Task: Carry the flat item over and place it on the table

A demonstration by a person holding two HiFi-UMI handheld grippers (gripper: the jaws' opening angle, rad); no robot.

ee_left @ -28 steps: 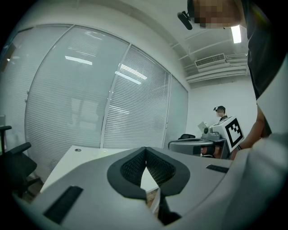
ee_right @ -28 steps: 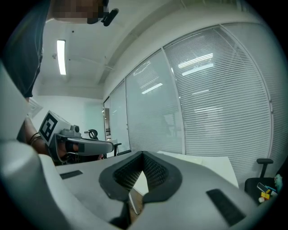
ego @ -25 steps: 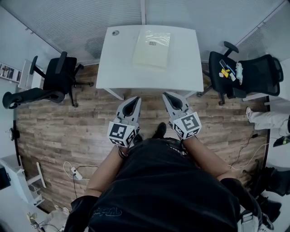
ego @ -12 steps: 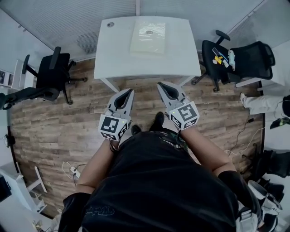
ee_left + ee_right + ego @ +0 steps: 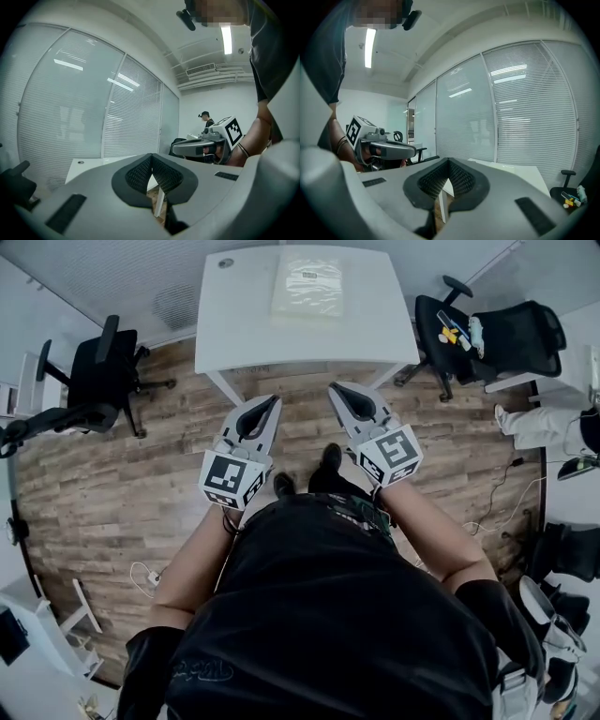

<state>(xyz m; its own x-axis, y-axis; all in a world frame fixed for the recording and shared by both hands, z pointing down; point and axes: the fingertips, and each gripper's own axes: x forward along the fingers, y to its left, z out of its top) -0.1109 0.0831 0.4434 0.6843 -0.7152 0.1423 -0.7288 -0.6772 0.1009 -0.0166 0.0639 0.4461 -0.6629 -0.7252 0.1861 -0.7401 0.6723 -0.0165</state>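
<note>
The flat item (image 5: 307, 285), a pale cream packet, lies on the far half of the white table (image 5: 244, 334). My left gripper (image 5: 274, 399) and right gripper (image 5: 335, 388) hang side by side over the wooden floor, short of the table's near edge and pointing at it. Both are shut, with nothing between the pads. The left gripper view has its jaws (image 5: 151, 155) closed tip to tip, with the table (image 5: 89, 166) beyond. In the right gripper view the jaws (image 5: 448, 161) are closed the same way, with the table (image 5: 520, 171) to the right.
One black office chair (image 5: 98, 381) stands left of the table. A second chair (image 5: 497, 338), with small items on its seat, stands to the right. A glass wall with blinds (image 5: 70, 103) runs behind the table. Cables (image 5: 150, 576) lie on the floor, and a person's legs (image 5: 525, 423) show at the right edge.
The table and the flat item have slid toward the top of the head view. Both grippers stay shut, empty and side by side in front of the body.
</note>
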